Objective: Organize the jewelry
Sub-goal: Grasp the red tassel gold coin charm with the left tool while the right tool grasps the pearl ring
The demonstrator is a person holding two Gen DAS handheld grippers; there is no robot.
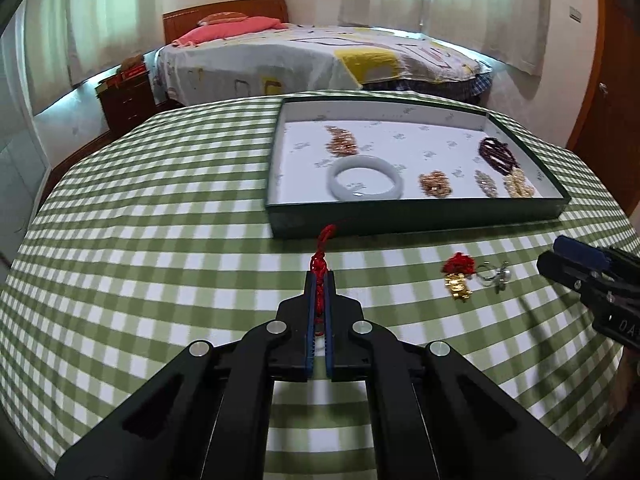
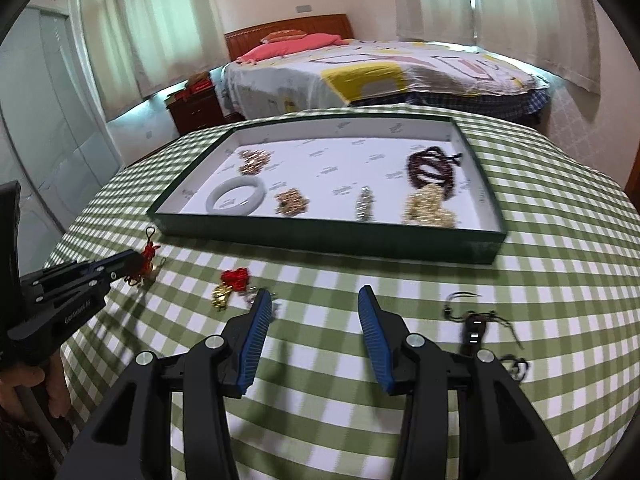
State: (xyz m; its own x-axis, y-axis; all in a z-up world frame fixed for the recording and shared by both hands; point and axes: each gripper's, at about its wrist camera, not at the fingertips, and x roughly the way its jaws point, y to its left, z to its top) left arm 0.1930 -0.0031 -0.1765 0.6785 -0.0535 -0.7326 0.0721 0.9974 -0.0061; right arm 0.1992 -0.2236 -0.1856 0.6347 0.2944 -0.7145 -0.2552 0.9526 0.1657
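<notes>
My left gripper (image 1: 319, 280) is clenched on the red knotted cord (image 1: 319, 272). My right gripper (image 2: 314, 300) stands released above the checked tablecloth (image 2: 320, 420), nothing between its jaws.

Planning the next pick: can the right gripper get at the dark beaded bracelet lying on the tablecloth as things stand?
Probably yes. The right gripper is open and empty, and the dark beaded bracelet lies in the open on the tablecloth just to its right, with nothing over it. The left gripper is far off.

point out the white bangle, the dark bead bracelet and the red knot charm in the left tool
white bangle (image 1: 394, 178), left wrist view, right rim
dark bead bracelet (image 1: 498, 154), left wrist view, bead coil
red knot charm (image 1: 319, 264), left wrist view, knot above fingertips
</notes>
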